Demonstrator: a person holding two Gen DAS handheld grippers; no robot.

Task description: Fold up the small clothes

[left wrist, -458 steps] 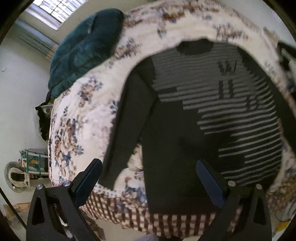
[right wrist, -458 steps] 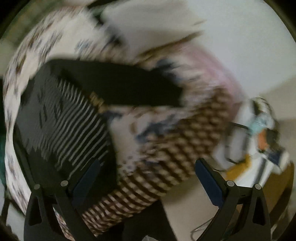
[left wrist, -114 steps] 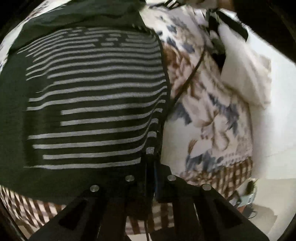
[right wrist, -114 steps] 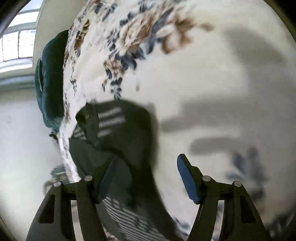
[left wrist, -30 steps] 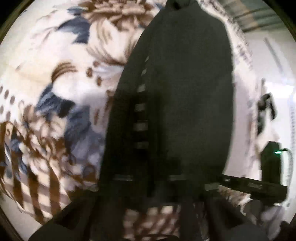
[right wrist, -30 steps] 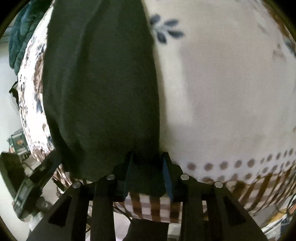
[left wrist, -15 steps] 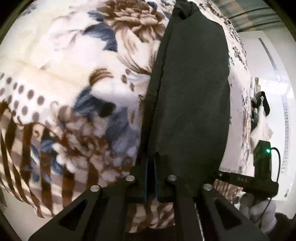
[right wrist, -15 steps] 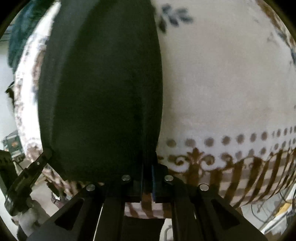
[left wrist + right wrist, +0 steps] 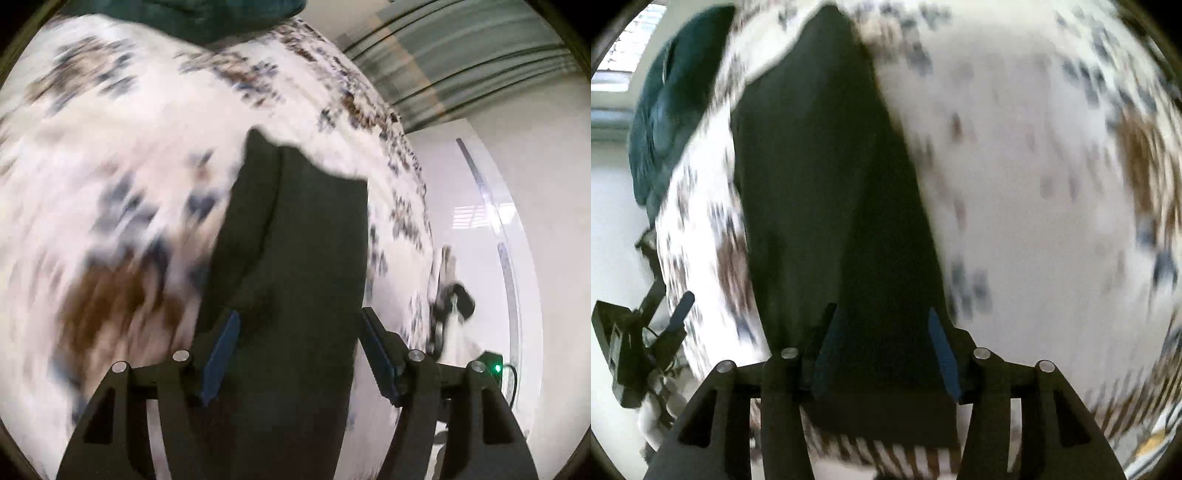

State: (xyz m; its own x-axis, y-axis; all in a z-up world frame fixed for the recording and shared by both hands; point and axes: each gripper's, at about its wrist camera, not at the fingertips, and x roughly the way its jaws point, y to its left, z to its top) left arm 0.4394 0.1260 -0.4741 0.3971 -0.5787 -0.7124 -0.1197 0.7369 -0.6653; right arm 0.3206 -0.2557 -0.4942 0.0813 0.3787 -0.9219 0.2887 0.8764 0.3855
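A dark folded garment (image 9: pixel 295 266) lies as a long narrow strip on the floral bedspread (image 9: pixel 110 166). In the left wrist view my left gripper (image 9: pixel 299 350) hovers over its near end, jaws opening, blue pads apart from the cloth. In the right wrist view the same garment (image 9: pixel 820 192) runs away from my right gripper (image 9: pixel 882 350), whose jaws are also opening above the cloth's near edge, gripping nothing. My left gripper (image 9: pixel 670 325) shows at the bed's left edge there. Both views are blurred by motion.
A dark teal blanket (image 9: pixel 668 107) is bunched at the far end of the bed, and also shows as teal blanket (image 9: pixel 221 14) in the left view. A small black device with a green light (image 9: pixel 491 365) sits right of the bed. White floor and wall surround the bed.
Both grippers were shut on the garment's near edge; now both have let go, opened and lifted away from it. The garment lies flat on the bed.
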